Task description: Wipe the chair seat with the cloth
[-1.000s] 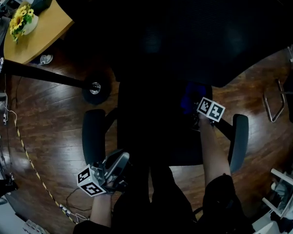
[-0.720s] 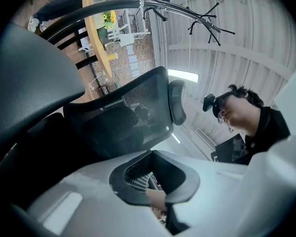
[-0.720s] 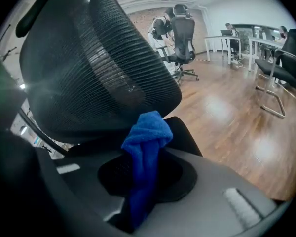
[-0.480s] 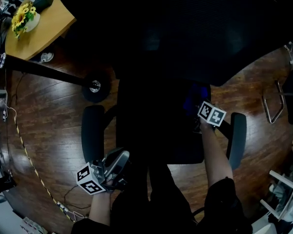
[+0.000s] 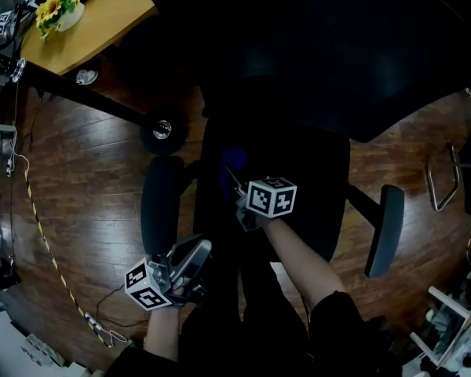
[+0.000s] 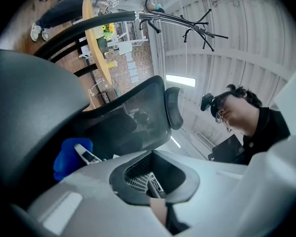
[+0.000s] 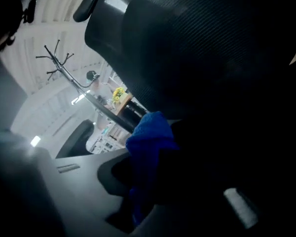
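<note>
Right gripper (image 5: 239, 191) has its jaws closed on the blue cloth (image 5: 231, 168) – in the right gripper view the cloth (image 7: 150, 137) is bunched in the pocket between the jaws of that gripper (image 7: 138, 191). Cloth is pressed on the left part of the dark chair seat (image 5: 306, 187), near the left armrest (image 5: 161, 203). Left gripper (image 5: 190, 258) hangs off the seat's front-left corner, just below that armrest – jaws look closed together, nothing between them in the left gripper view (image 6: 153, 181). That view also catches the cloth (image 6: 66, 157) beyond the armrest. Backrest (image 5: 314, 45) fills the top; wooden floor (image 5: 78, 187) lies all round, a desk (image 5: 94, 26) with yellow flowers (image 5: 59, 6) at top left
</note>
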`<state>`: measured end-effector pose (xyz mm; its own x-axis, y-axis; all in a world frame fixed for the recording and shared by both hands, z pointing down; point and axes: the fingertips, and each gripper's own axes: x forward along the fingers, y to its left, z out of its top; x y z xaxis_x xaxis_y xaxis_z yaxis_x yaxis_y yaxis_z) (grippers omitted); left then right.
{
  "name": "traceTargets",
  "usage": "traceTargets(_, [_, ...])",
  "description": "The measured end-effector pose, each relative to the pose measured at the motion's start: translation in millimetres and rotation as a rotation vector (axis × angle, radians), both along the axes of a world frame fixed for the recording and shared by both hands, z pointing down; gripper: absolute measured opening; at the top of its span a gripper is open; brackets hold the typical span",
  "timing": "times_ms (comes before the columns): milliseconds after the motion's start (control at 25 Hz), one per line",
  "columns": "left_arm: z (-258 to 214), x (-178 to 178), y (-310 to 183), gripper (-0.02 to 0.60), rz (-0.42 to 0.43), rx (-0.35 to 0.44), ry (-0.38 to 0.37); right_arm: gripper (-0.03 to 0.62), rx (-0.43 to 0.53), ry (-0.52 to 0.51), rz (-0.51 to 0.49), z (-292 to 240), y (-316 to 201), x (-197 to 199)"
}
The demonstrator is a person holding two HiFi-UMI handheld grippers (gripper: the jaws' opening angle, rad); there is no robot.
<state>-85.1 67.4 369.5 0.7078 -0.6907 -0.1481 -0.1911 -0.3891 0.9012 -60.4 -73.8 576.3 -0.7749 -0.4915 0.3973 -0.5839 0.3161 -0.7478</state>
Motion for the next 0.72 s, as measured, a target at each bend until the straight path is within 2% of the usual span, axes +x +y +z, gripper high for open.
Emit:
traceTargets(120, [1.9, -8.4, 2.0, -0.007, -0.014, 0.002, -0.004, 0.062, -0.031, -0.088, -0.069, 10.4, 8.2, -50.5])
traceTargets(240, [2.3, -13.2, 5.5, -0.008, -0.024, 0.006, -0.012, 0.061, -0.064, 0.001, -0.074, 44.3, 9.5, -56.5])
traceTargets(360, [2.4, -15.4, 10.9, -0.008, -0.027, 0.003, -0.015, 0.061, -0.108, 0.089, 0.019, 71.6, 5.6, -26.2])
traceTargets(520, [5.8, -13.8, 13.7, -0.008, -0.014, 0.001, -0.014, 0.061, -0.153, 0.034, 0.216, 78.3, -8.7, 26.3])
traceTargets(720, [5.5, -7.5, 14.6, -0.007, 0.015, 0.004, -0.011, 0.061, -0.181, 0.083, 0.356, 88.1, -15.5, 108.4])
